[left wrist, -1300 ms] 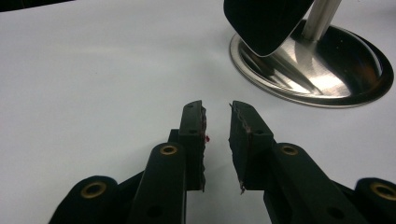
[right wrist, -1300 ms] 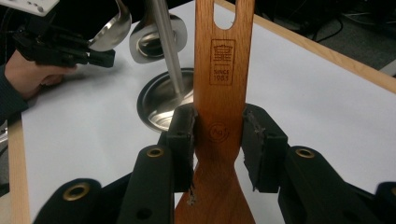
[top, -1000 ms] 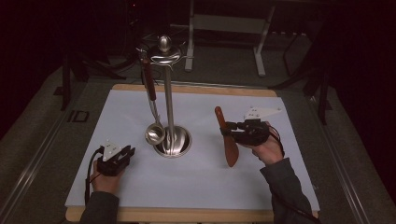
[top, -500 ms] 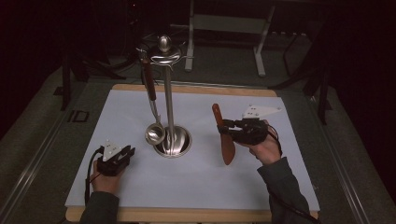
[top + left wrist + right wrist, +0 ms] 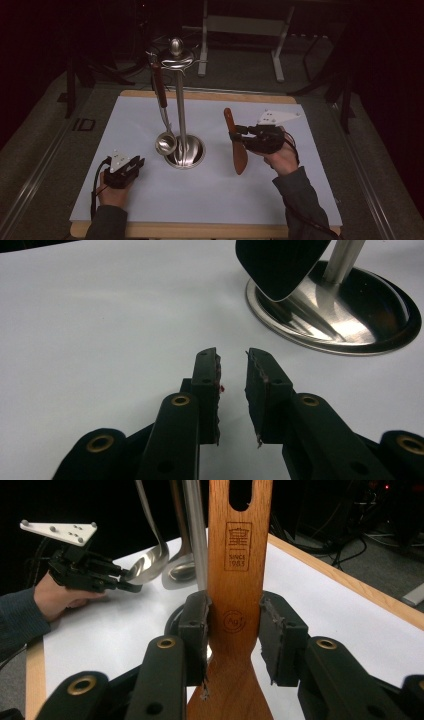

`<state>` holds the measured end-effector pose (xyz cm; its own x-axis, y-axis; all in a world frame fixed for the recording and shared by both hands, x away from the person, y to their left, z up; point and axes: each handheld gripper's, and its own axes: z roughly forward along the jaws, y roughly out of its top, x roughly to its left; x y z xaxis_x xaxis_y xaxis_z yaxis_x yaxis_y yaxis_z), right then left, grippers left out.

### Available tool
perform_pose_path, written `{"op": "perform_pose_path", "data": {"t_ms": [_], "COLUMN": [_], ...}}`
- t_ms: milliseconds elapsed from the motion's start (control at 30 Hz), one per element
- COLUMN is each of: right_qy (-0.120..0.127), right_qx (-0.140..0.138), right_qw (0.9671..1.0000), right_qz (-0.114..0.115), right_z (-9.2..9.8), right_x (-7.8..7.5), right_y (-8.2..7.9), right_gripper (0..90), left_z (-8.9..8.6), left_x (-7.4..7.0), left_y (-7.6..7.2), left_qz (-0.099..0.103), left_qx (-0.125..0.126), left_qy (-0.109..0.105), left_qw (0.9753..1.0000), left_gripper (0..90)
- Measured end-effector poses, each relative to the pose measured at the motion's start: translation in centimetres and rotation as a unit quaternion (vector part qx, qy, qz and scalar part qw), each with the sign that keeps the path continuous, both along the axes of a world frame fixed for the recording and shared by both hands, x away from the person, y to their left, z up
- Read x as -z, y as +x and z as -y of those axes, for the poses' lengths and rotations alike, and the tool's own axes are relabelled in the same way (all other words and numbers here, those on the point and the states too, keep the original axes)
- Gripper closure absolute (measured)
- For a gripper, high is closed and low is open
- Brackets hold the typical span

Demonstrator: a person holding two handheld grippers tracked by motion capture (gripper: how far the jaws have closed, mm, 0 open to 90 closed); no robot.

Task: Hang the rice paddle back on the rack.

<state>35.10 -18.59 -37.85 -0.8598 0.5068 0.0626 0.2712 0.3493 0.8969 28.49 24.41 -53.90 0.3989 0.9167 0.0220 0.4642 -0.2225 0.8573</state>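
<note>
Spatula (image 5: pixel 238 145): one; wood, flat, reddish-brown, slotted at the handle end, stamped with a square mark and a round mark. Held off the table, handle away from the person, blade nearer them, right of the stand.

Right gripper (image 5: pixel 237 135): black jaws closed on the spatula's neck, one pad on each narrow edge; grey three-cornered plate on top.

Left gripper (image 5: pixel 232 382): black, ridged pads; jaws narrowly parted, nothing between them. Rests low on the sheet at front left, just short of the base, well apart from the spatula.

Stand (image 5: pixel 181 107): one; polished steel, slim upright post, round dished base (image 5: pixel 350 315), knob and hooks at top.

Ladle (image 5: pixel 165 143): one; steel bowl, dark reddish handle, hanging from a hook, bowl just left of the base.

Table (image 5: pixel 210 96): one; wooden edge, covered by a smooth white sheet (image 5: pixel 150 197). Bare sheet lies open at front, between the grippers, and at far right.
</note>
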Motion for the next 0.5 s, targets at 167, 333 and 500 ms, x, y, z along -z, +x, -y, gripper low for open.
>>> {"op": "perform_pose_path", "data": {"t_ms": [167,333,500], "right_qy": [0.004,0.007,0.010], "right_qx": [-0.004,-0.008,-0.010], "right_qw": [1.0000,0.9999,0.9998], "right_qz": [0.004,0.008,0.011], "right_z": [-0.33,-0.65,-0.84], "right_x": [-0.36,-0.66,-0.87], "right_y": [-0.13,-0.25,-0.29], "right_gripper": [66.4,66.4,66.4], "left_z": [0.00,-0.02,-0.02], "left_x": [0.01,0.00,0.00], "left_y": [0.00,0.00,0.00], "left_qz": [0.000,0.000,0.000], "left_qx": [0.000,0.000,0.000], "left_qy": [-0.001,-0.001,-0.001], "left_qw": [1.0000,1.0000,1.0000], "left_gripper": [75.3,75.3,75.4]}}
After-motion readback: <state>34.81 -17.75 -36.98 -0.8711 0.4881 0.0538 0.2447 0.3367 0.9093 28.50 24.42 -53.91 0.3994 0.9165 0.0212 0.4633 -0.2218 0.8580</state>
